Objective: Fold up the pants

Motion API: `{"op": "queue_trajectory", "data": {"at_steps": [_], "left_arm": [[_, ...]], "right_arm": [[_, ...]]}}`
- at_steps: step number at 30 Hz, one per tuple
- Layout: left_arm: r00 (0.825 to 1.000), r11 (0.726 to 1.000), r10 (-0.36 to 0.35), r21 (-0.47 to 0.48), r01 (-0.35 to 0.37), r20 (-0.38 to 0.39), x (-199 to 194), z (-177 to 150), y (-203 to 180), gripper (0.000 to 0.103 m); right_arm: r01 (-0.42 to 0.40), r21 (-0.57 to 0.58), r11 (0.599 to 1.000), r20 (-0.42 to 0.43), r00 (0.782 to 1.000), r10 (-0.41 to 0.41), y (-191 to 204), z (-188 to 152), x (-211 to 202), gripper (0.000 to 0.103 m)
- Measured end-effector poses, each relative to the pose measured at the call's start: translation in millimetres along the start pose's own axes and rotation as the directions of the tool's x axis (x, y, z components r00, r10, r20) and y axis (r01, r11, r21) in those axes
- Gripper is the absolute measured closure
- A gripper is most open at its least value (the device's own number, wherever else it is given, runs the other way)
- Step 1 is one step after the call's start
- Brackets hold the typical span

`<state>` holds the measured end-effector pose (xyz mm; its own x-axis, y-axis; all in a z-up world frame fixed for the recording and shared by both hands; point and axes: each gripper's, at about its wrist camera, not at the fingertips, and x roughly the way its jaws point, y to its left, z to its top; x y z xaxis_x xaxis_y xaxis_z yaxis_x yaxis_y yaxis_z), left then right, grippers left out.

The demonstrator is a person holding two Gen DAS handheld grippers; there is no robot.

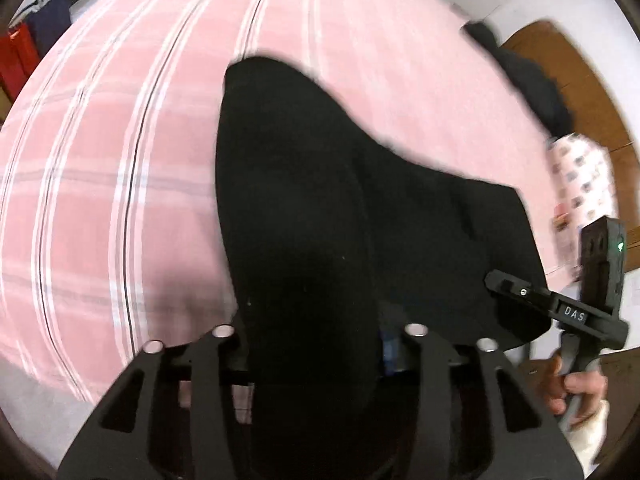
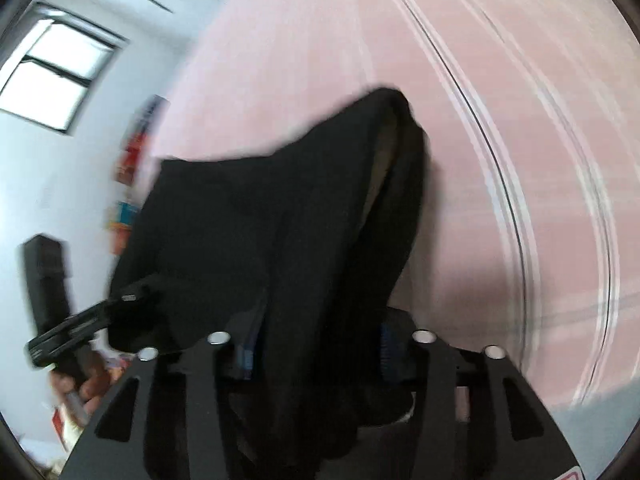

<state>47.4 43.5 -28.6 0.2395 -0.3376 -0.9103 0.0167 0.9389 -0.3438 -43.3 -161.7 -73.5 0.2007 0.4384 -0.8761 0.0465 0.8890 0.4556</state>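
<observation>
Pink plaid bedding [image 1: 120, 152] with white and dark stripes fills the background beneath my two grippers. Black pants [image 1: 320, 208] hang lifted above the bed, stretched between them, doubled into thick dark folds with a pale lining showing at one edge. My left gripper [image 1: 316, 344] pinches the cloth between its fingers; my right gripper [image 2: 320, 348] clamps the other end. Motion blur smears the fabric's edges, and the cloth hides both sets of fingertips.

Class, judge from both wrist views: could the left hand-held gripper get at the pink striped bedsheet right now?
Probably not: the left hand-held gripper seems closed on the black pants, which drape between it and the bedsheet.
</observation>
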Motion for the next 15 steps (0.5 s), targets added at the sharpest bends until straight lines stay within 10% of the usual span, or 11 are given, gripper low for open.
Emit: {"op": "queue_trajectory", "data": {"at_steps": [5, 15], "left_arm": [[0.989, 0.989, 0.142, -0.037, -0.141, 0.034, 25, -12, 7, 0.013], [0.990, 0.991, 0.128, -0.043, -0.125, 0.055, 35, -14, 5, 0.006]], "right_arm": [[-0.023, 0.085, 0.996, -0.076, 0.997, 0.030, -24, -3, 27, 0.028], [-0.041, 0.107, 0.993, -0.109, 0.993, 0.053, -16, -6, 41, 0.015]]}}
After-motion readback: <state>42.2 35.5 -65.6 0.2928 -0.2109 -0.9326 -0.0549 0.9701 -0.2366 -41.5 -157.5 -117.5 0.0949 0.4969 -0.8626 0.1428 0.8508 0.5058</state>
